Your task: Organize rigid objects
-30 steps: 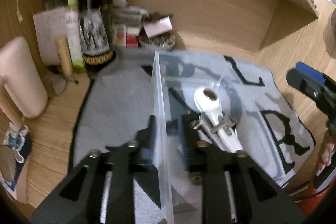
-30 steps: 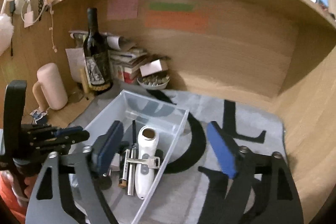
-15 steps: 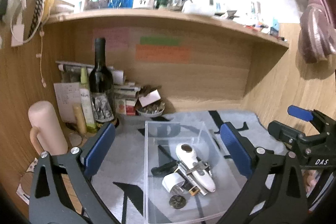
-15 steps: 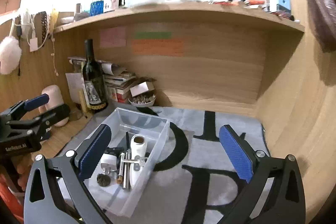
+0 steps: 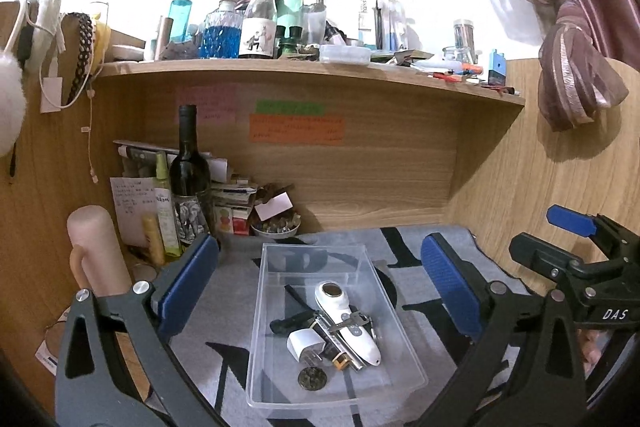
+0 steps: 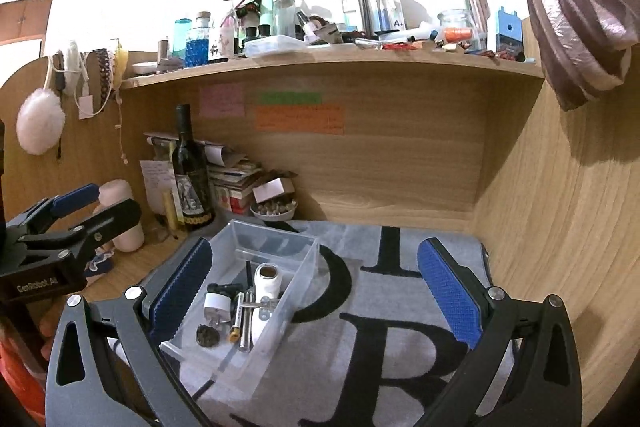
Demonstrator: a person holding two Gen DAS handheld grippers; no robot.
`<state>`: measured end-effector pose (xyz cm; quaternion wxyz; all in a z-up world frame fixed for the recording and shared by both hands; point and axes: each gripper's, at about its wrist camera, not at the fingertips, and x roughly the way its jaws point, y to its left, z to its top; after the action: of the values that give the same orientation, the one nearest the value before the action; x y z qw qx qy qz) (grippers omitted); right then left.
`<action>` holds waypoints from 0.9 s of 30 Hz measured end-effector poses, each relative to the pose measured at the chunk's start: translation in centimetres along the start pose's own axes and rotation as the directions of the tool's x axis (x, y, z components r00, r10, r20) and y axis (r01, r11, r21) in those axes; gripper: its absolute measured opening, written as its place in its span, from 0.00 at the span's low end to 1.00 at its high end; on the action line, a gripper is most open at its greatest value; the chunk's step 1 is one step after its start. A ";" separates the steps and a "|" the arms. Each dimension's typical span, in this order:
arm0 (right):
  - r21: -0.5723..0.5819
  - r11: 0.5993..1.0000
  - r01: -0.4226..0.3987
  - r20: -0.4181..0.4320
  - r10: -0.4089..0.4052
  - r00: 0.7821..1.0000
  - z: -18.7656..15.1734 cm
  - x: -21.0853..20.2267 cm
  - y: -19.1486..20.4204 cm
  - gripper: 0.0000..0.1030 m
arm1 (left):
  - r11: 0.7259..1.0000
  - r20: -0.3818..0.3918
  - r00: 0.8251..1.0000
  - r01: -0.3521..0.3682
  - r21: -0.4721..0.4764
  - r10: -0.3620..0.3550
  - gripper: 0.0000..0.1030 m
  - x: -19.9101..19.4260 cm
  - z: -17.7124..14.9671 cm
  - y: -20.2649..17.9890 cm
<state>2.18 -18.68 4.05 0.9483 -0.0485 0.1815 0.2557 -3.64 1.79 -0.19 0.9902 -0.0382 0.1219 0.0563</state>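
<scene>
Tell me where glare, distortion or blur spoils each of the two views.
Left wrist view: the background behind the top shelf is blown out to white, and fisheye bends the shelf edge; the clear bin and its contents stay sharp. Right wrist view: the same washed-out top, curved side wall, dark vignette in the corners; no motion blur that I can see.

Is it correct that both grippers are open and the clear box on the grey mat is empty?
Not quite: the clear box holds small items, such as a white charger, seen in the left wrist view. Both the left gripper and right gripper are open.
</scene>
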 end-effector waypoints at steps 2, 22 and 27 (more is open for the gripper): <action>0.001 1.000 0.001 0.003 -0.001 1.000 -0.1 -0.2 0.0 1.00 | 1.000 0.003 1.000 0.001 0.003 -0.001 1.00 -0.2 0.0 -0.2; 0.020 1.000 0.002 -0.001 -0.002 1.000 -0.3 -0.3 -0.4 1.00 | 1.000 0.008 1.000 0.006 0.010 -0.006 1.00 -0.1 0.1 -0.5; 0.013 1.000 0.002 0.001 -0.002 1.000 -0.2 -0.2 -0.4 1.00 | 1.000 0.008 1.000 0.007 0.009 -0.007 1.00 0.0 0.1 -0.4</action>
<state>2.12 -19.16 3.93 0.9489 -0.0425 0.1826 0.2537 -3.60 1.38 -0.04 0.9910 -0.0340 0.1182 0.0525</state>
